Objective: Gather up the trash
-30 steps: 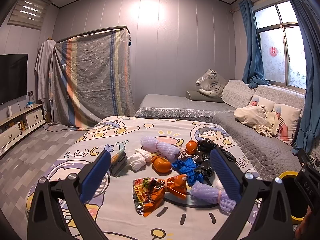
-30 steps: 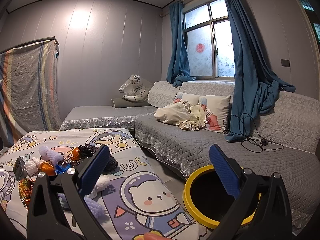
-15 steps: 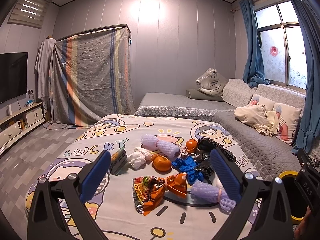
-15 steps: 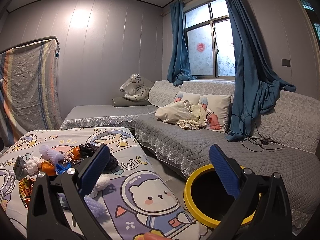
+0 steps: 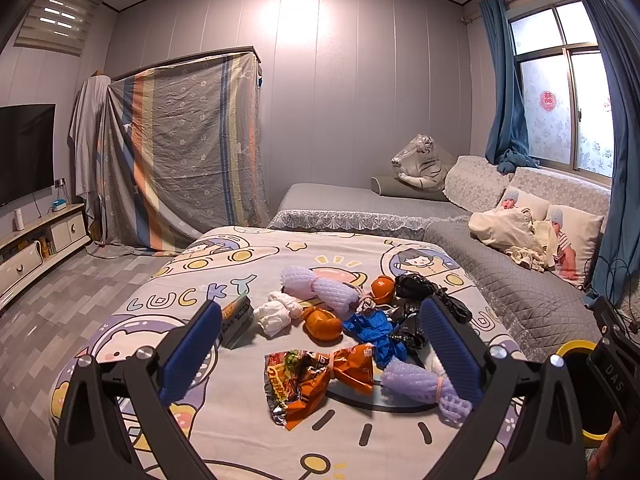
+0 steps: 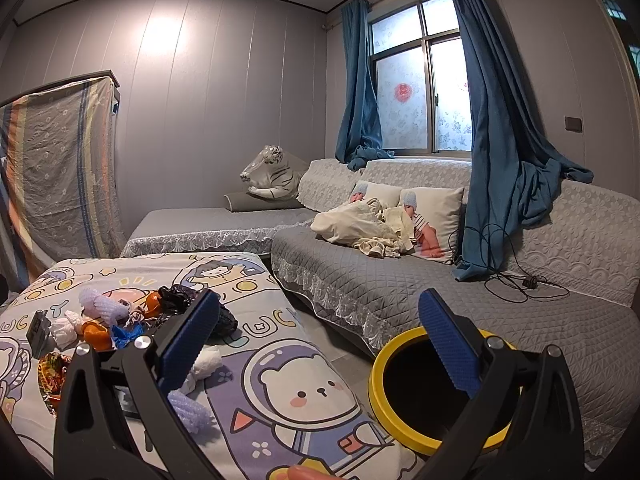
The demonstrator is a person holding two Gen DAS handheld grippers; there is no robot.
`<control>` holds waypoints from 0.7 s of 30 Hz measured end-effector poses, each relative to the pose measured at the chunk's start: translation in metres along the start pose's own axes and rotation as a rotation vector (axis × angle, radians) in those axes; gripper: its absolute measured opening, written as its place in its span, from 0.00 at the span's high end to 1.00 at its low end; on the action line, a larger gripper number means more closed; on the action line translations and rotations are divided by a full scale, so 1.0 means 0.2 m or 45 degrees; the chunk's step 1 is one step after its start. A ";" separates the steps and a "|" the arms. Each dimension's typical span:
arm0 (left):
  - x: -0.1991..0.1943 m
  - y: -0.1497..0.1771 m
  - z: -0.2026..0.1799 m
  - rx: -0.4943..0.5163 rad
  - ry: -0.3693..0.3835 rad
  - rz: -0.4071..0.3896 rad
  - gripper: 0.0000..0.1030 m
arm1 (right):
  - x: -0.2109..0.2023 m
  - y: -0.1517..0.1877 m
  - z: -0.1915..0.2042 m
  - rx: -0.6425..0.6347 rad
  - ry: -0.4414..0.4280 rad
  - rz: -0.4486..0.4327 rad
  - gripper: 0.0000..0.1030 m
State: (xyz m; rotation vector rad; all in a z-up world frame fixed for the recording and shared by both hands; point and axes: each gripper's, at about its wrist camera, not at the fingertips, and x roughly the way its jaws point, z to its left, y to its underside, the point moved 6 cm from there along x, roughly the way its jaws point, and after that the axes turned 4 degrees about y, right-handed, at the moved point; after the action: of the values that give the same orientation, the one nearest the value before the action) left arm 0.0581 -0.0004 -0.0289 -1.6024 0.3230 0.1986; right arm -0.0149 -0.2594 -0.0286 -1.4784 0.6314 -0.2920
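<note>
We are reading "LUCKY" on the cartoon cloth (image 5: pixel 224 292) at ten o'clock of the crinkled orange snack wrapper (image 5: pixel 316 380). We are holding the left gripper (image 5: pixel 320 354) and right gripper (image 6: pixel 318 346) spread, empty.

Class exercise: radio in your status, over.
Left gripper open, empty. Right gripper open above yellow-rimmed bin. Trash pile uncollected on table. Nothing blocking.

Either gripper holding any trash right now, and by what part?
No. The left gripper and right gripper are both open and empty; trash lies on the table.
</note>
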 end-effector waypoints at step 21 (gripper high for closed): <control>0.00 0.01 0.00 0.001 0.000 0.004 0.07 | 0.01 0.01 0.00 -0.002 -0.012 0.013 0.07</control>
State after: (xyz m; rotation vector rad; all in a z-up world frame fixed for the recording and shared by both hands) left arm 0.0576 -0.0003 -0.0301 -1.6009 0.3258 0.2012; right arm -0.0137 -0.2595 -0.0301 -1.4766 0.6317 -0.2769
